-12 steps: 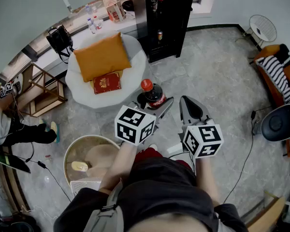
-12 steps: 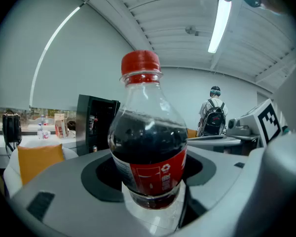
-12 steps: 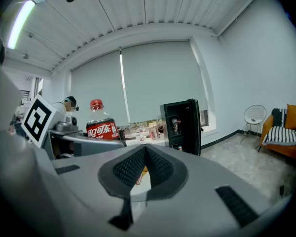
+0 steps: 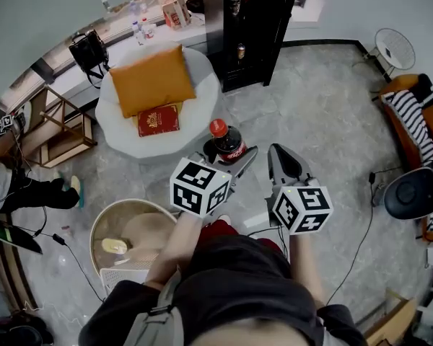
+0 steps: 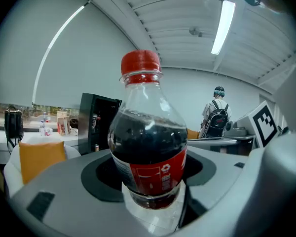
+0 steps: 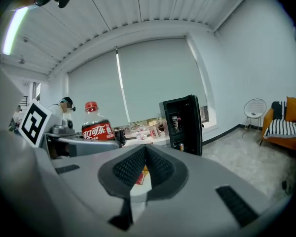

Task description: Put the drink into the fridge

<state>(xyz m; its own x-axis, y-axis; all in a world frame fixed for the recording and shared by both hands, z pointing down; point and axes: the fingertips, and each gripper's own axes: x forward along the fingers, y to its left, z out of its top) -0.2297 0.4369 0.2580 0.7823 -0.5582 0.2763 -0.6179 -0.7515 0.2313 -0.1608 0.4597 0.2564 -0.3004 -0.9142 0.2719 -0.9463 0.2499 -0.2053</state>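
Observation:
A cola bottle point(image 4: 227, 144) with a red cap and red label hangs upright above the floor. My left gripper point(image 4: 227, 153) is shut on its lower body, and in the left gripper view the bottle point(image 5: 148, 147) fills the space between the jaws. To its right my right gripper point(image 4: 280, 153) is shut with nothing in it; its ribbed pads point(image 6: 160, 167) meet at the tips. The black fridge point(image 4: 249, 27) stands ahead with its door open and cans on its shelves. It shows behind the bottle in the left gripper view point(image 5: 96, 122) and in the right gripper view point(image 6: 182, 125).
A white round chair point(image 4: 202, 85) with an orange cushion point(image 4: 151, 81) and a red book point(image 4: 159, 120) stands left of the fridge. A round wicker basket point(image 4: 126, 233) is at the lower left. An orange sofa point(image 4: 418, 114) and a black chair point(image 4: 411, 193) are at the right. A person with a backpack point(image 5: 217, 117) stands far off.
Both grippers keep their places and the bottle stays in the left one. The room has slid slightly in the head view.

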